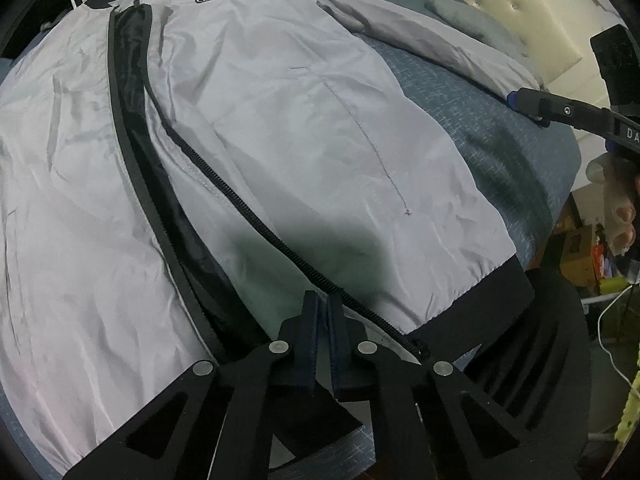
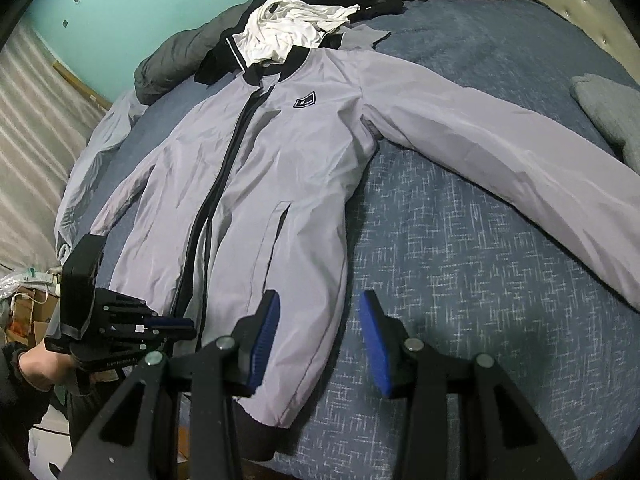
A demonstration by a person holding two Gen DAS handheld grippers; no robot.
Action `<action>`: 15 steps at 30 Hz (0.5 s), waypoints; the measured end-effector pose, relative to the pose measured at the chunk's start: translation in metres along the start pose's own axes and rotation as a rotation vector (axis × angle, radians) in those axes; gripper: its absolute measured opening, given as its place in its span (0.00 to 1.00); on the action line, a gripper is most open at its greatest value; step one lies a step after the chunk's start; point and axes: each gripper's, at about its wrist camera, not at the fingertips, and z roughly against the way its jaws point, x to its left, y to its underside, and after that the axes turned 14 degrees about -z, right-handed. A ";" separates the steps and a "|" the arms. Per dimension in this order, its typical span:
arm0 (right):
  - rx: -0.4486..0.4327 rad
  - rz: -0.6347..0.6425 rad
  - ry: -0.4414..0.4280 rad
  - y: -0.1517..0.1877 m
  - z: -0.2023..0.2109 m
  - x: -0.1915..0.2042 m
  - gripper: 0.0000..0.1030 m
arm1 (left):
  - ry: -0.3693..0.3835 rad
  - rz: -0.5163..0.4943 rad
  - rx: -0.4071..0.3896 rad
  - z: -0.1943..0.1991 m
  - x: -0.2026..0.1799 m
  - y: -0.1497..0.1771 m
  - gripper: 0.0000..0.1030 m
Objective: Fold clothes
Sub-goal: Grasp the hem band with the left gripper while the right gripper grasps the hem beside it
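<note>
The left gripper is clenched at the jacket hem beside the zipper; whether it pinches cloth is unclear. The right gripper hovers released over the hem; grasp there.

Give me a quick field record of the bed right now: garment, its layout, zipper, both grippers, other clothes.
garment: grey jacket with black collar and hem
layout: flat, front up, on the blue bedspread; one sleeve stretched out sideways
zipper: open, black lining showing
left gripper: shut, over the zipper near the hem; grip on fabric cannot be told
right gripper: open, empty, over the jacket's side edge by the hem
other clothes: white garment and dark ones piled beyond the collar
</note>
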 end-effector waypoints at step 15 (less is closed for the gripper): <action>-0.003 0.000 0.002 0.002 0.001 0.000 0.41 | 0.016 0.041 -0.033 0.022 0.022 0.021 0.01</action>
